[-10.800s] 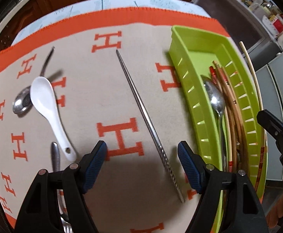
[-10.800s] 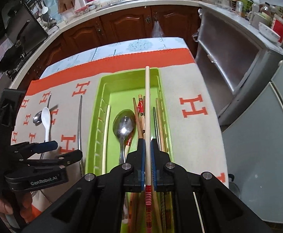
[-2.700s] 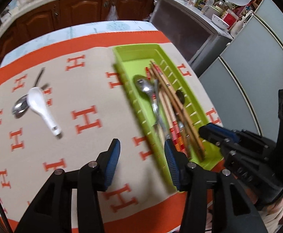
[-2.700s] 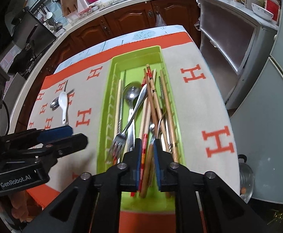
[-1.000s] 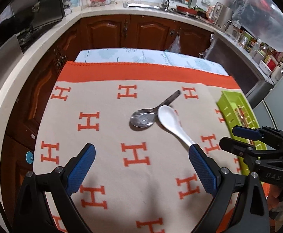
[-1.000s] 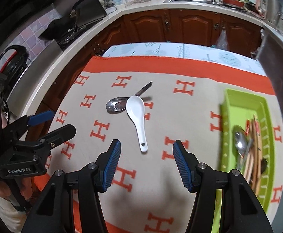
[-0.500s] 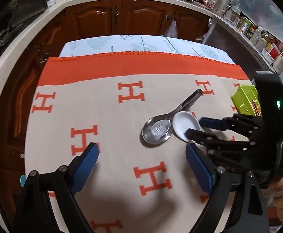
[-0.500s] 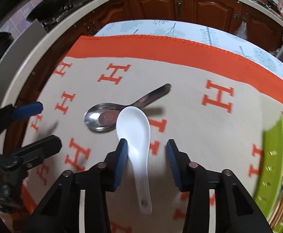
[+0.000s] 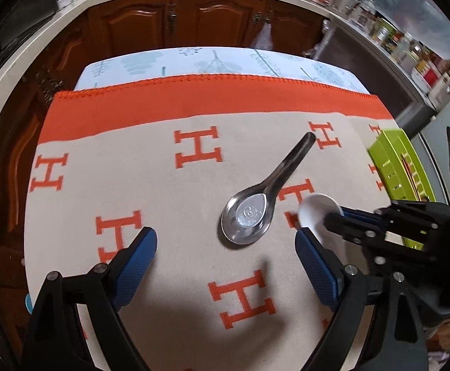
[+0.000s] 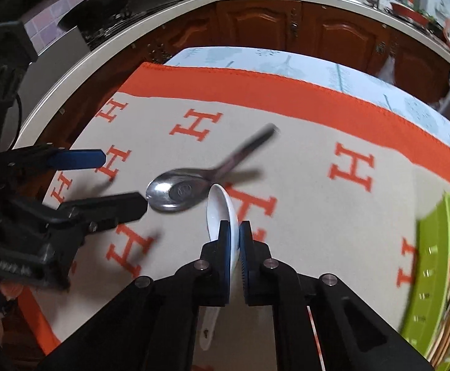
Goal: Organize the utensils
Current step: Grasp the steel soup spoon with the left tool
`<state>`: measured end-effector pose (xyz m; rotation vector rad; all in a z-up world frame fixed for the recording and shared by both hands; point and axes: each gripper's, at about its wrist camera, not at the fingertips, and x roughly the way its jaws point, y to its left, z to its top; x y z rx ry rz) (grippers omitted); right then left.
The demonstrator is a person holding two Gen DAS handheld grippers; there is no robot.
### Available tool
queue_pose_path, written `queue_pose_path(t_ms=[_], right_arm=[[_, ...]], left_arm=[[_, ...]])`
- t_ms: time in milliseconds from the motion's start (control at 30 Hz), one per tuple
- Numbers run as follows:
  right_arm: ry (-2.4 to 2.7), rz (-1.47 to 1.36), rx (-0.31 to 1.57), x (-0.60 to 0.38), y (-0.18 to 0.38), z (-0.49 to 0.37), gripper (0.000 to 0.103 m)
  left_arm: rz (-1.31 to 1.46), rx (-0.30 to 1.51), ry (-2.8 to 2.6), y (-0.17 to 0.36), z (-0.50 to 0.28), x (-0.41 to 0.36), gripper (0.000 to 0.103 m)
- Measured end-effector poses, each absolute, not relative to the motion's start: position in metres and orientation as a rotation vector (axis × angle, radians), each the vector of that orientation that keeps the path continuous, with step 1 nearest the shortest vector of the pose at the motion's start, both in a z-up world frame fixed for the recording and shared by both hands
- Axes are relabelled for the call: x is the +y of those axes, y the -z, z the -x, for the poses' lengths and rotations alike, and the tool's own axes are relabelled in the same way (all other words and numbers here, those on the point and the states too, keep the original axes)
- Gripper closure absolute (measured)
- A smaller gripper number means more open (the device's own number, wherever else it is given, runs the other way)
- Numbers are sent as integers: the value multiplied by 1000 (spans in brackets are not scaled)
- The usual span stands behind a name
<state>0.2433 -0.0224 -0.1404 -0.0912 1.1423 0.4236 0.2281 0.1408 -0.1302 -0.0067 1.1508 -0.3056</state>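
Left wrist view: left gripper point(image 9: 226, 258) fingers spread wide, nothing between them, above cloth point(image 9: 150, 185) on tabletop. Steel spoon point(image 9: 255, 205) lies just ahead, handle toward far right corner. White spoon point(image 9: 317, 210) just right of it, right gripper point(image 9: 337, 216) clamped on it. Green tray point(image 9: 388, 157) at right edge.

Right wrist view: right gripper point(image 10: 234, 235) fingers clenched on white spoon point(image 10: 220, 213), bowl tilted on edge, touching steel spoon point(image 10: 187, 187). Left gripper point(image 10: 123, 182) at left, spread open beside steel spoon bowl. Tray point(image 10: 435, 262) at right edge, utensils inside.
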Motion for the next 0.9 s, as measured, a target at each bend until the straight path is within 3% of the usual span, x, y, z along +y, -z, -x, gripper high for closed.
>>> queue_pose_path(t_ms=[300,533,767,800,900], right_arm=[[-410,-39,1145,-69,116,-206,98],[-420,-91,1112,-90,94,-188,98],[-417,-104,1118,-96,94,-183,98],[-415,-106,1121,-95,96,-184,98],[-410,-111,1134,-96,100,-183,98]], left_arm=[[-61,1218,412,153,-244,135,36],[-21,1238,446,159,-256,129,41],[-181,1217,347,162,-256,109,65],[-196,1214,346,161,-255,106,78],[-239,1218,316,159,-250,95,85]])
